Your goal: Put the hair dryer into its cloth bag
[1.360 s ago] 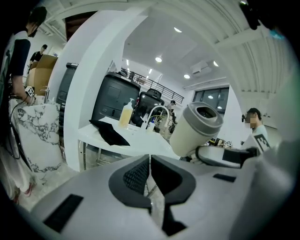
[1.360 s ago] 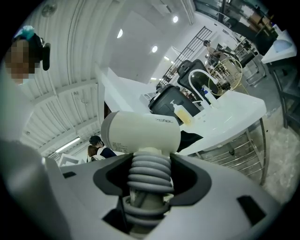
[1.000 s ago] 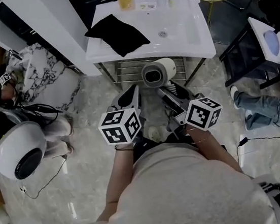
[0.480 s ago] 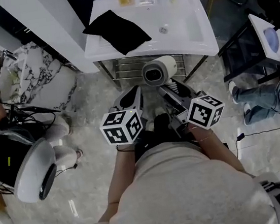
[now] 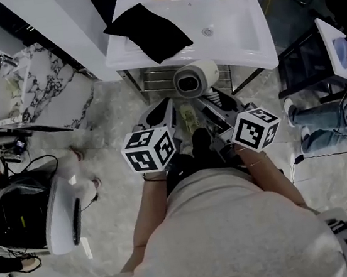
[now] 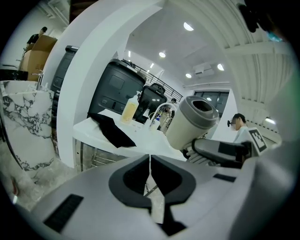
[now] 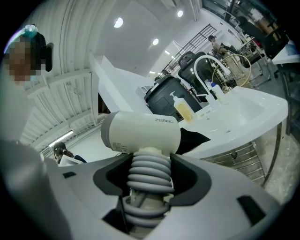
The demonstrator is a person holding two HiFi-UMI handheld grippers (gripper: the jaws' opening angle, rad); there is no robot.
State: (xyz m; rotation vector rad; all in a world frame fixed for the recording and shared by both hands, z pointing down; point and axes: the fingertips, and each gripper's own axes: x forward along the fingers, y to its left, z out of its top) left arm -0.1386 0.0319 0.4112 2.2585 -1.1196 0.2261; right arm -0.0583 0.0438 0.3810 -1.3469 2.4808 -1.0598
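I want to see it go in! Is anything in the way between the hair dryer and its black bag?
Nothing visible is. The right gripper holds the hair dryer in front of the sink counter, and the black bag lies flat on it with nothing on top. Its opening doesn't show.

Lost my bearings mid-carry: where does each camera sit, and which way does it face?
Head view: on the person's head, facing steeply down at the washbasin, black cloth bag and hair dryer; torso, forearms, left tool and right tool show.
Left gripper view: on the left tool, looking along its shut jaws toward the washbasin.
Right gripper view: on the right tool, looking along jaws clamped on the hair dryer's handle.
Shared: hair dryer and black cloth bag, in all three.
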